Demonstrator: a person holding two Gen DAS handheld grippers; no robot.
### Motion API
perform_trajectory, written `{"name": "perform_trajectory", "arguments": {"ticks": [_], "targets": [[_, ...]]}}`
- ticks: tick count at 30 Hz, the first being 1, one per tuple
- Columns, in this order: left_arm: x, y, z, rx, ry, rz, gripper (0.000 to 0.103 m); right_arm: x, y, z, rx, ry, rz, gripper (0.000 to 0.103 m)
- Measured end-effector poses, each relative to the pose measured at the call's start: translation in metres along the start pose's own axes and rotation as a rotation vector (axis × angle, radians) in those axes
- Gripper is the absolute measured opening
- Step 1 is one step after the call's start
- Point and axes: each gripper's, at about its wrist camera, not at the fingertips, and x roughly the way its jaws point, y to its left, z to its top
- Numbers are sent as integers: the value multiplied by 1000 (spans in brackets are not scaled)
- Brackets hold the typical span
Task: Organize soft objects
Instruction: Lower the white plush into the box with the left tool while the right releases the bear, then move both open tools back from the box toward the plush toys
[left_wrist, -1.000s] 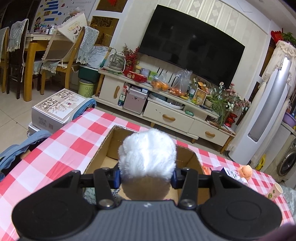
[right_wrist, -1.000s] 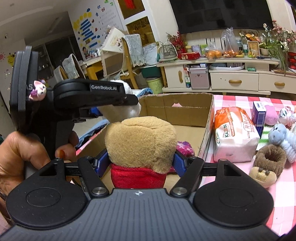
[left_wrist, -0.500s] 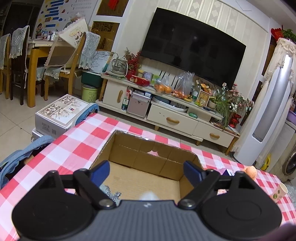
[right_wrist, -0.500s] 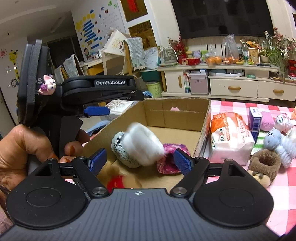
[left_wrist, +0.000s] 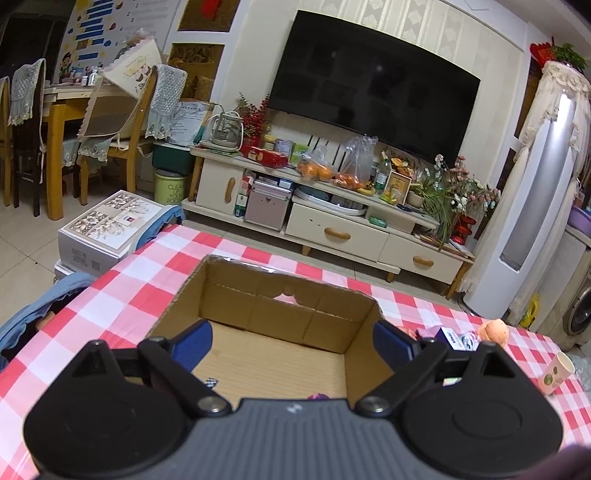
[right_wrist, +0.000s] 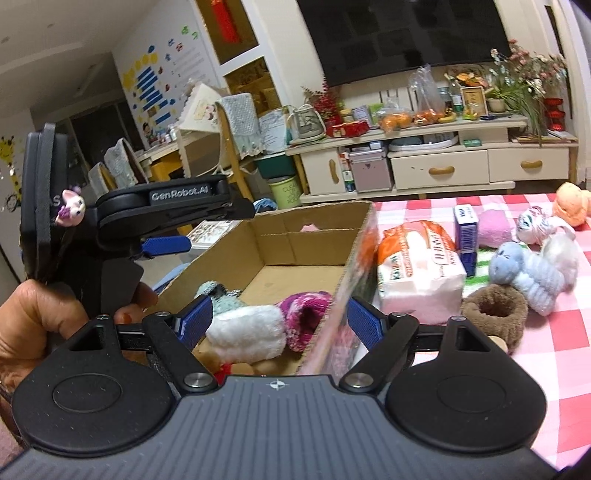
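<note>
white plush (right_wrist: 245, 332) – fluffy, laid in cardboard box (right_wrist: 295, 243), long axis left-right | pink knit piece (right_wrist: 306, 312) beside it | left gripper (left_wrist: 291, 341), right gripper (right_wrist: 279, 319) – fingers spread, nothing held

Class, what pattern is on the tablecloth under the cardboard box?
Red-and-white checks on the tablecloth, clearest in the left wrist view.

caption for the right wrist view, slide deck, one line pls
Open right hand-held gripper above a cardboard box holding a white plush and pink knit sock; more soft toys wait on the checkered table.
</note>
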Motion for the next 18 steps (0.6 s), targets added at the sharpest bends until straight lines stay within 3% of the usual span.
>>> {"name": "perform_trajectory", "arguments": {"ticks": [18], "targets": [[10, -46, -11, 105, 21, -26, 94, -17, -10, -7, 89, -46, -73, 100]]}}
